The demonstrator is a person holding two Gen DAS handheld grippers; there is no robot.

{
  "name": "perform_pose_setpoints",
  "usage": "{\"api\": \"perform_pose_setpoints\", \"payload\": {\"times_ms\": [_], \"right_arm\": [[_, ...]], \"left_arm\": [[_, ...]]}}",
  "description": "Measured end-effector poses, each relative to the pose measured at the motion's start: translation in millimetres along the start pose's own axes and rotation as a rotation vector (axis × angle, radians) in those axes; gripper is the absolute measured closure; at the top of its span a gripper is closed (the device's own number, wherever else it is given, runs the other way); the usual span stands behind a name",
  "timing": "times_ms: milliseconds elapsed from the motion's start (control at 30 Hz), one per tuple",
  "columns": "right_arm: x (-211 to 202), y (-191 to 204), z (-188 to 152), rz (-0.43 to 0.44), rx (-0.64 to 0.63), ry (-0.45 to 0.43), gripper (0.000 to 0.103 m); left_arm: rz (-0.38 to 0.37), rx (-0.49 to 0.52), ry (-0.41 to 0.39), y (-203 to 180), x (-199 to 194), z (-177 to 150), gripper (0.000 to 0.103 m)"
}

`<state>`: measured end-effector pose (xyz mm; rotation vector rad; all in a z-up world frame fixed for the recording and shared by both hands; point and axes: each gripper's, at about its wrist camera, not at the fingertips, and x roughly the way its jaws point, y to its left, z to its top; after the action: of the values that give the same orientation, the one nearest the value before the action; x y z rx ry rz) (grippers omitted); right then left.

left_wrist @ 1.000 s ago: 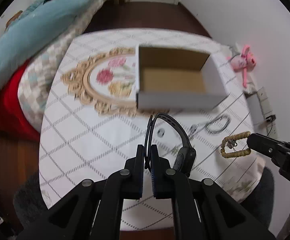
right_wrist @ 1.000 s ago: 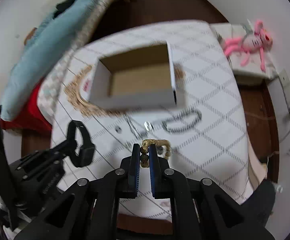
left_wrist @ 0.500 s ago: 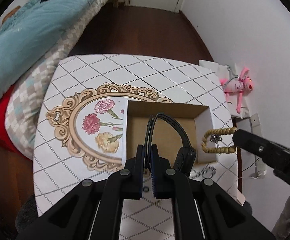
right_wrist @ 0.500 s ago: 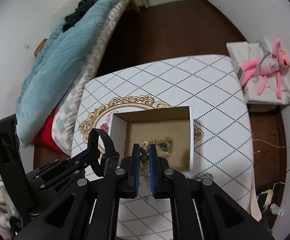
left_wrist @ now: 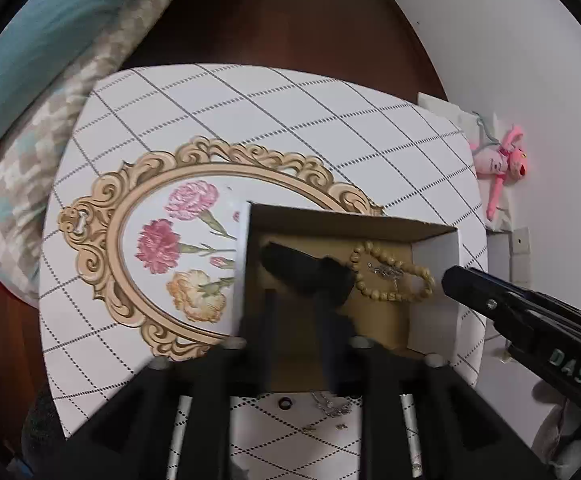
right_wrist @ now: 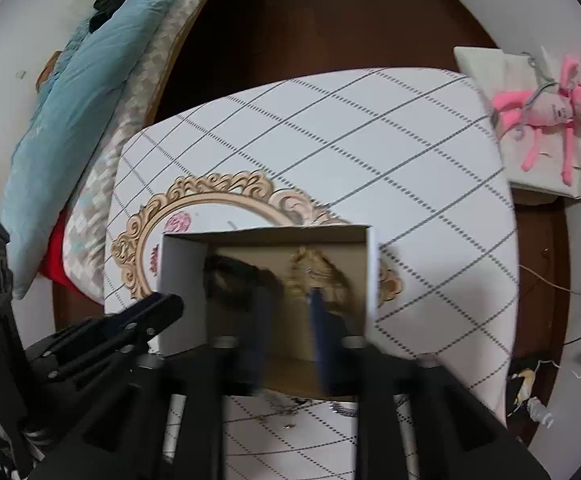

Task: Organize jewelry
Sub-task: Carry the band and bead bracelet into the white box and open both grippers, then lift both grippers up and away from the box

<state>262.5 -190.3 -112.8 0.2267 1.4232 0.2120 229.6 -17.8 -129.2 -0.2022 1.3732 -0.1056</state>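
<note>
An open cardboard box (left_wrist: pixel 436 276) (right_wrist: pixel 182 280) stands on the white checked table. Inside it lie a black wristband (left_wrist: pixel 310 276) (right_wrist: pixel 238 280) on the left and a tan wooden bead bracelet (left_wrist: pixel 390 276) (right_wrist: pixel 314 276) on the right. My left gripper (left_wrist: pixel 296 312) is open above the box, its fingers blurred, with the wristband below them. My right gripper (right_wrist: pixel 286 316) is open above the box, fingers blurred, with the bead bracelet just beyond them. Each gripper also shows from the side in the other view (left_wrist: pixel 490 300) (right_wrist: pixel 146 316).
Small rings, a chain and a beaded bracelet lie on the table in front of the box (left_wrist: pixel 326 408) (right_wrist: pixel 342 410). A gold-framed flower print (left_wrist: pixel 162 248) covers the table's left. A bed with blue blanket (right_wrist: pixel 70 100) lies left; a pink plush toy (right_wrist: pixel 546 108) lies right.
Both grippers moved from the table's front to over the box and opened. The wristband and the bead bracelet dropped out of the fingers and now lie in the box.
</note>
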Motion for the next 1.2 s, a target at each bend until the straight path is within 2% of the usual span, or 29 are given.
{"api": "perform_pose_setpoints", "payload": {"times_ms": [33, 67, 100, 133, 167, 200, 233, 300, 333, 433, 700, 900, 1200], "right_arm": [[-3.2, -1.5, -1.3, -0.015, -0.001, -0.013, 0.046], [-6.4, -2.0, -3.4, -0.044, -0.011, -0.03, 0.044], [-9.0, -2.3, -6.0, -0.079, -0.022, -0.042, 0.041], [-9.9, -1.4, -10.7, -0.154, -0.04, -0.053, 0.032], [-10.2, -2.1, -12.9, -0.196, -0.05, -0.063, 0.024], [-10.4, -3.0, -15.9, -0.227, -0.057, -0.072, 0.01], [-9.9, -3.6, -18.9, -0.264, -0.064, -0.079, 0.003], [-4.7, -2.8, -27.0, -0.333, -0.081, -0.092, 0.003], [-0.4, -2.2, -32.3, -0.36, -0.09, -0.097, 0.003], [8.8, -2.5, -42.1, -0.396, -0.104, -0.102, 0.001], [5.9, -5.4, -61.0, -0.404, -0.077, -0.13, 0.001], [-17.5, -7.2, -80.5, -0.403, -0.063, -0.18, 0.001], [-76.9, -0.9, -110.5, -0.408, -0.055, -0.304, 0.001]], "left_arm": [[0.013, -0.004, -0.015, 1.8, -3.5, -0.7, 0.047], [0.034, -0.004, -0.03, 3.0, -6.1, -1.5, 0.034], [0.049, 0.0, -0.051, 4.1, -8.7, -2.0, 0.034], [0.08, 0.013, -0.078, 4.9, -12.1, -3.5, 0.033], [0.108, 0.021, -0.089, 5.5, -13.0, -5.0, 0.033], [0.134, 0.027, -0.099, 6.7, -12.7, -5.6, 0.031], [0.157, 0.033, -0.114, 8.1, -13.0, -7.7, 0.028], [0.202, 0.05, -0.157, 10.4, -11.7, -14.6, 0.004], [0.207, 0.059, -0.164, 12.0, -9.6, -16.4, 0.0], [0.233, 0.076, -0.147, 14.0, -1.4, -22.3, 0.0], [0.25, 0.068, -0.167, 12.6, -1.3, -39.3, 0.0], [0.264, 0.065, -0.221, 7.5, -23.8, -53.1, 0.0], [0.258, 0.086, -0.31, -6.4, -73.7, -81.3, 0.0]]}}
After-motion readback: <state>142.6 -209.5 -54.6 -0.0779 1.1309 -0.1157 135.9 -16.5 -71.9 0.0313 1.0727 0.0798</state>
